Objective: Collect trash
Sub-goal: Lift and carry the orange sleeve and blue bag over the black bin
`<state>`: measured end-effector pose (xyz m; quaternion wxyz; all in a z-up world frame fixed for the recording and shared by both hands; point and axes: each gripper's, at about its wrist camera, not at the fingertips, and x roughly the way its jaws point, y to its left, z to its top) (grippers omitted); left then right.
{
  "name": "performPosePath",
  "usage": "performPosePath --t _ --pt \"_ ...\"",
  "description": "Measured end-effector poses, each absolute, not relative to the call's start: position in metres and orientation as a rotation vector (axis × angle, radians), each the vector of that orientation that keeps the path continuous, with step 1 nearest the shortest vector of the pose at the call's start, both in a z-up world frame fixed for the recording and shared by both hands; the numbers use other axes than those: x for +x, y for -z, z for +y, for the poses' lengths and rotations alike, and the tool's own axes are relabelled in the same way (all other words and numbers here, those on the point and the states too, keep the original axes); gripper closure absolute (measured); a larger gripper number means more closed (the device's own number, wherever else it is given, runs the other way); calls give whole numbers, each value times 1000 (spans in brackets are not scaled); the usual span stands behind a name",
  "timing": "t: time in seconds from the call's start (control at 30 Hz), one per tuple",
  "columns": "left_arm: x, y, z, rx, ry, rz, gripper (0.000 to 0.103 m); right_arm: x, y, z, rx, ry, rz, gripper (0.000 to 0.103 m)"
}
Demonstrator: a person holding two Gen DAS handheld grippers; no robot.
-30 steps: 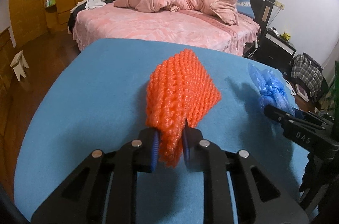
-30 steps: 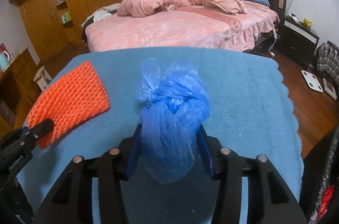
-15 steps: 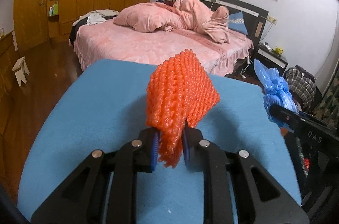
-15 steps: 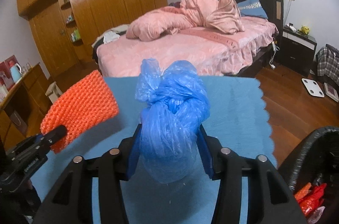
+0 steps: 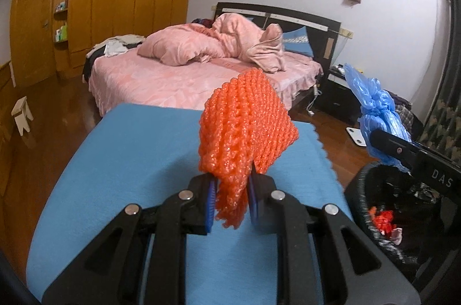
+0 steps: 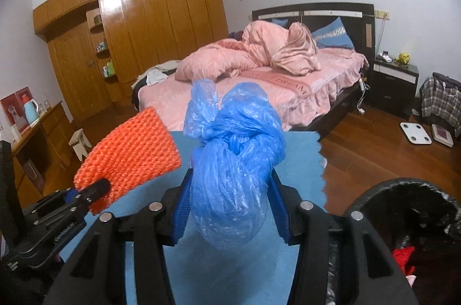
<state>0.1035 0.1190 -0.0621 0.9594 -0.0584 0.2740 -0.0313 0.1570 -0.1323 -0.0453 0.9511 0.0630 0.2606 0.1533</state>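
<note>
Meanwhile, above the blue table [image 5: 138, 161], the left gripper [image 5: 230, 204] pinches an upright orange mesh sleeve [image 5: 245, 126] while the right gripper [image 6: 230, 207] clamps an upright knotted blue bag [image 6: 233, 161] beside the black bin [image 6: 403, 189].

Your left gripper [image 5: 230, 199]: matte black plastic linkage with triangular cut-outs, four round silver pivot screws in a row across the lower frame, blue ribbed pads [image 5: 211, 201] inside the fingers. Your right gripper [image 6: 230, 207] is the same build, with wider blue pads [image 6: 281, 215]. At the right edge of the left view, its side reads "DAS" in white. Neither view shows skin or sleeves.
</note>
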Motion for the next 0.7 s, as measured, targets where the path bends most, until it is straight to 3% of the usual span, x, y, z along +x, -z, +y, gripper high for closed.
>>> performPosePath --t 0.7 --pt "31 19 24 -59 239 463 85 64 5 -216 145 -211 415 54"
